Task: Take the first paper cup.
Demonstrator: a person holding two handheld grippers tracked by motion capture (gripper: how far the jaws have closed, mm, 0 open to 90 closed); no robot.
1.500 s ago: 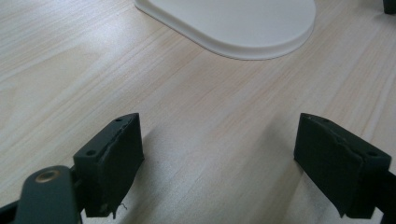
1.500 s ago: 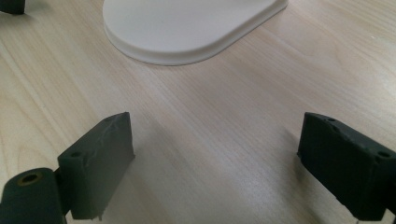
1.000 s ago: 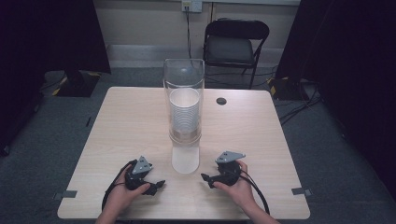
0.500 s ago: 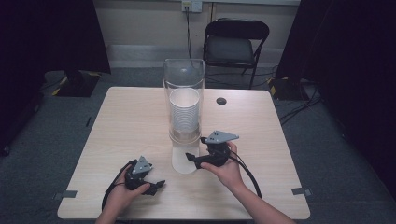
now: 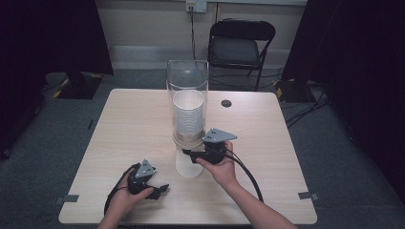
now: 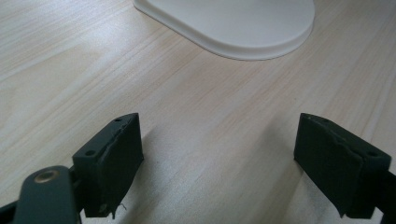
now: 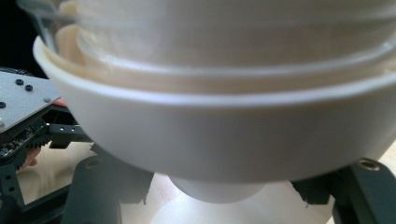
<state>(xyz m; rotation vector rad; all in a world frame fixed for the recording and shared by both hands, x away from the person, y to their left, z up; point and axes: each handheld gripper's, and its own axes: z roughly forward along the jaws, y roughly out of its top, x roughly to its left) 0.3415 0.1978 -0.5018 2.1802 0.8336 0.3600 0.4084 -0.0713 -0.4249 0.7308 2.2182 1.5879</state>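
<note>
Standing on grey carpet (image 5: 43, 143), wooden table (image 5: 133, 124).

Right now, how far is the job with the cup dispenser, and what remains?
Nothing looks done yet: the stack of cups sits inside the clear tube. In hand: the right claw is open under the tube, its jaws either side of the white base. The left claw rests open on the table. Left, probably: closing and drawing a cup out.

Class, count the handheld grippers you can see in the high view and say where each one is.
2. The left gripper rests on the table's near edge; the right gripper is raised against the cup dispenser's white base.
</note>
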